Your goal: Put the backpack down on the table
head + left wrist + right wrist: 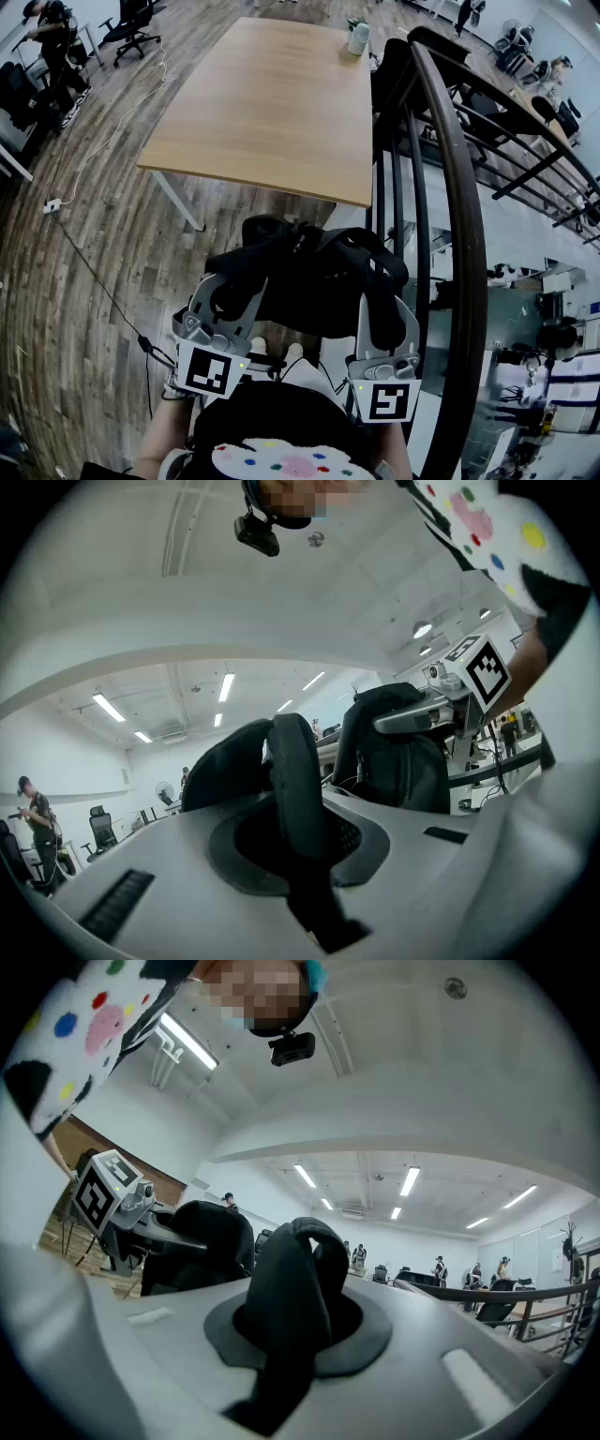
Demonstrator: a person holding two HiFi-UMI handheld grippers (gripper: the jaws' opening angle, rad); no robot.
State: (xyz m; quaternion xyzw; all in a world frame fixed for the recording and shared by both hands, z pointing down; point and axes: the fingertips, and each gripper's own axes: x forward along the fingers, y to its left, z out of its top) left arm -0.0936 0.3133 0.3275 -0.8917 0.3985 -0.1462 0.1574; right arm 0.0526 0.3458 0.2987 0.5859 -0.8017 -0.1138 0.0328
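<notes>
A: Black padded strap (pixel 296 778) pinched in each gripper: why carry it so?
B: With the left gripper (pixel 232 286) and right gripper (pixel 386 314) each clamped narrowly on 1 strap, the backpack (pixel 309 272) hangs level between them, I'd say.
A: Where is it?
B: In the air, just short of the wooden table (pixel 272 103), near its front edge. It looks soft, black and slumped

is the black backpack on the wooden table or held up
Held up: the black fabric backpack hangs from the left gripper and right gripper, each shut on a strap, short of the wooden table.
</notes>
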